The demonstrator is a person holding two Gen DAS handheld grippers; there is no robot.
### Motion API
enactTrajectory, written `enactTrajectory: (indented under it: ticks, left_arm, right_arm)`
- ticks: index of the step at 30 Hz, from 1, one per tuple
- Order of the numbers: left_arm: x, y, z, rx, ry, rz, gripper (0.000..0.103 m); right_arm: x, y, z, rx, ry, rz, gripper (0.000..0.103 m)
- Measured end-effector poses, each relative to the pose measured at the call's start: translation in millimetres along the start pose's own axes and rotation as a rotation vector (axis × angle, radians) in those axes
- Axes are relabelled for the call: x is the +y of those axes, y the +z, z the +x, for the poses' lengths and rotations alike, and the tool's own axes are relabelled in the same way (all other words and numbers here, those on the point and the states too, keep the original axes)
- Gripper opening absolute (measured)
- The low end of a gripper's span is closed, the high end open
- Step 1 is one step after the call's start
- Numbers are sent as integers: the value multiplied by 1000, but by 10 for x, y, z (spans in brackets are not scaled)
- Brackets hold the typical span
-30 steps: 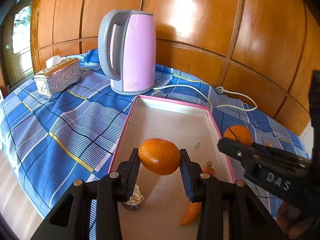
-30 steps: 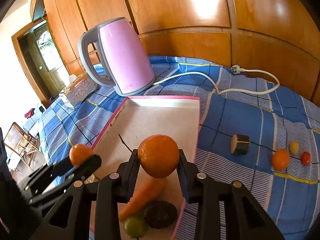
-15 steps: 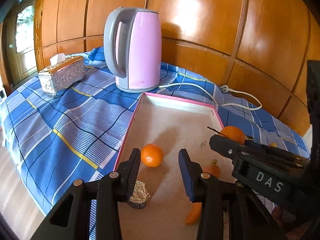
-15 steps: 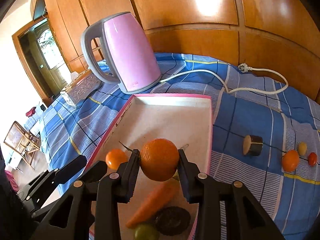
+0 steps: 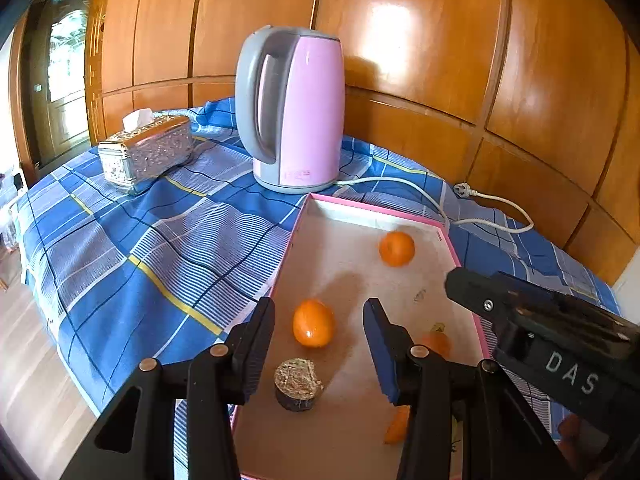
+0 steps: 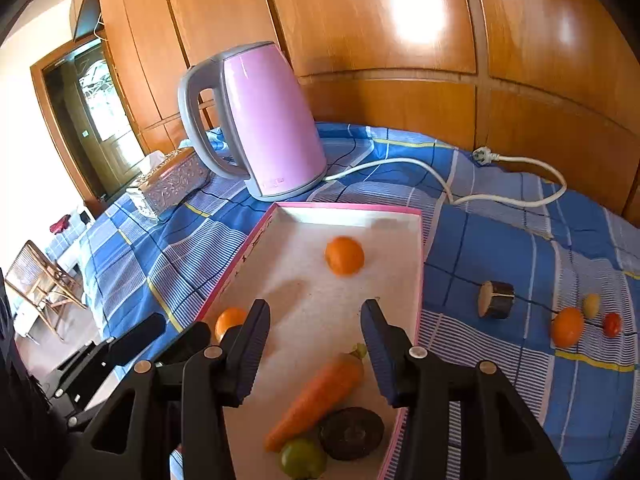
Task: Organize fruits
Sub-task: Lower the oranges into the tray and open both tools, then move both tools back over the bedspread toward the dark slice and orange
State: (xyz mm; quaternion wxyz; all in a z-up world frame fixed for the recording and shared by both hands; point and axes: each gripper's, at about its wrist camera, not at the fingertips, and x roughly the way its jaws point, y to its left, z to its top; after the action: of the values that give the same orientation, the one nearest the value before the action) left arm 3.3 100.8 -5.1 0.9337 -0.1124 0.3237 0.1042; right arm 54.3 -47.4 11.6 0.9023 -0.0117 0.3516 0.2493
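Pink-rimmed tray (image 5: 297, 236) on the blue checked cloth (image 5: 132, 248), near the pink kettle (image 5: 298, 112), holds two oranges: one (image 5: 396, 249) by the far right corner, one (image 5: 313, 323) at the left edge, plus a carrot (image 6: 316, 396), a dark disc (image 6: 351, 433) and a green fruit (image 6: 302, 458) at the near edge. Left gripper (image 5: 320, 354) has its fingers apart, just opened, clamping nothing, the near orange lying on the tray beyond them. Right gripper (image 6: 316, 352) likewise: fingers just spread, empty over the tray.

Two round oranges are seen lying apart in the pink-rimmed tray (image 6: 420, 240): one orange (image 6: 344, 256) near the far wall, another orange (image 5: 313, 323) by the left rim.
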Motion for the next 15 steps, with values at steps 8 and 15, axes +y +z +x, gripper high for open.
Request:
enactTrajectory:
  ticks: [8,15]
  left_arm:
    - [-43,-26,-48,1,-7,11,47]
    - [-144,-57,-93,1,-25,33,47]
  right_arm:
    - [30,-80,-163,-48,-81,-27,48]
    - [-74,-164,-230,-49,-111,-1,48]
